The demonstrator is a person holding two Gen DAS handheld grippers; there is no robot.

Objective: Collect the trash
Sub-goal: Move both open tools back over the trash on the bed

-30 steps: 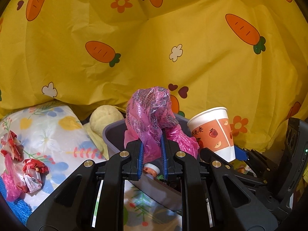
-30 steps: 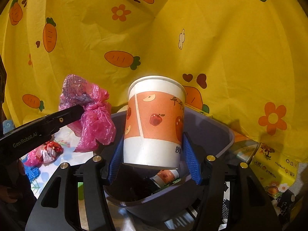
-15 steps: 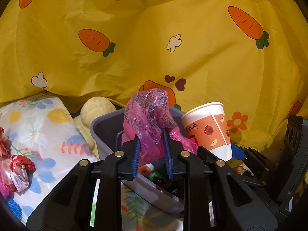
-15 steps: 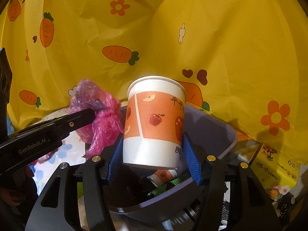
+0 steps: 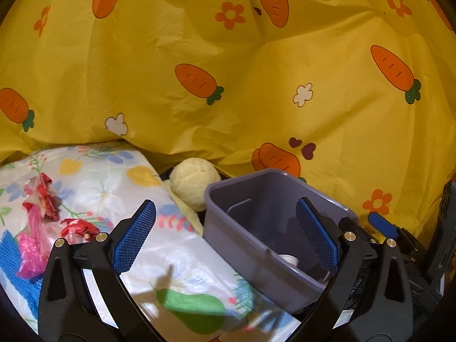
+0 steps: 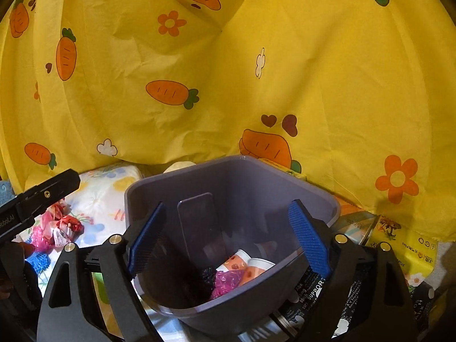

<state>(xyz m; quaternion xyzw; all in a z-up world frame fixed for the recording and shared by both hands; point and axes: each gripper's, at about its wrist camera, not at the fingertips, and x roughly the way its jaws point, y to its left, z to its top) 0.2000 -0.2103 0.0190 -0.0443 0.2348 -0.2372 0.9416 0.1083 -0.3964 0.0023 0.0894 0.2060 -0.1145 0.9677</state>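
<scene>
A grey plastic bin (image 6: 285,182) (image 5: 236,228) stands on the flowered cloth. Inside it lie paper cups with an apple print (image 6: 250,268) and a crumpled pink plastic bag (image 6: 226,282). My right gripper (image 6: 229,239) hangs over the bin's mouth, its jaws opening with nothing between the blue pads. My left gripper (image 5: 225,235) is at the bin's left wall, jaws opening wide and empty; one finger (image 6: 48,191) shows at the left of the right wrist view. Red and pink wrappers (image 5: 42,199) (image 6: 61,228) lie on the cloth to the left.
A yellow carrot-print sheet (image 5: 228,85) hangs behind everything. A pale yellow plush ball (image 5: 193,181) rests against the bin's far left corner. Printed yellow packets (image 6: 399,245) lie right of the bin. A blue textured mat (image 5: 11,259) sits at the far left.
Both grippers have opened. The pink bag and the paper cup have dropped out of the jaws into the bin. The left gripper has shifted leftward.
</scene>
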